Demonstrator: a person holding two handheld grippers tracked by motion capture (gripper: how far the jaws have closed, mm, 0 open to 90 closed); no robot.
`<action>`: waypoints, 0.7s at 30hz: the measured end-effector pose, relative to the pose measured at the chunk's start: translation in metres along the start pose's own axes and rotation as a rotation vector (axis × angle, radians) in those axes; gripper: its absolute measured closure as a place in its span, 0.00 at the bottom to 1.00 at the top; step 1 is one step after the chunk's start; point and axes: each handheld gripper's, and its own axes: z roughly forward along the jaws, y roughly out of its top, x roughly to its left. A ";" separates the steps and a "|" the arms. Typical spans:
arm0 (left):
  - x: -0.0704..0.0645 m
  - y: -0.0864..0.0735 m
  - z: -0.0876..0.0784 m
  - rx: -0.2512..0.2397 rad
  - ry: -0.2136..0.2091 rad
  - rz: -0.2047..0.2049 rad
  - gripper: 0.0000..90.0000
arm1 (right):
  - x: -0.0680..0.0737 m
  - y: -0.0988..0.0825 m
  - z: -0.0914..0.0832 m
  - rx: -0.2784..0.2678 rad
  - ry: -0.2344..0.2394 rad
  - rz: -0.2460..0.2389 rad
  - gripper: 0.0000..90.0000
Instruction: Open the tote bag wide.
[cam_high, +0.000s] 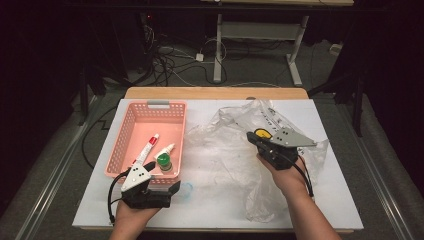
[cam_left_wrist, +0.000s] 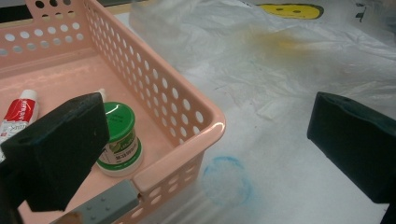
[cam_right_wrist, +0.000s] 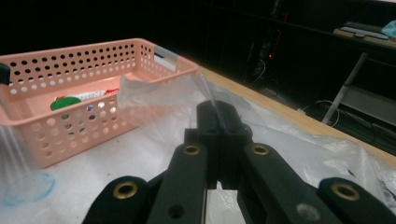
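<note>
Now right claw (cam_right_wrist: 218, 112) clenched on thin clear plastic bag (cam_high: 235, 150), lifting fold off white counter (cam_high: 210, 200). Left claw (cam_left_wrist: 205, 140) released beside pink holed basket (cam_left_wrist: 187, 112).

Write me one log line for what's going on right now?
right gripper: shut on plastic bag, lifting a fold | left gripper: open, straddling pink basket corner | basket holds: green-lidded jar, toothpaste tube

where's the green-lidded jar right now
The green-lidded jar stands inside the pink basket on the table's left in the high view, at its near right corner, beside the red-and-white tube.
</note>
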 end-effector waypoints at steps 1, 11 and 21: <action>0.001 0.000 0.000 0.003 -0.003 0.000 0.00 | -0.002 0.001 -0.001 -0.007 -0.002 0.003 1.00; 0.012 0.004 -0.004 -0.007 0.027 -0.006 0.00 | -0.007 0.005 -0.003 -0.049 0.009 0.012 1.00; 0.039 0.003 -0.017 -0.004 0.083 -0.070 0.00 | -0.008 -0.001 -0.001 -0.040 0.030 0.020 1.00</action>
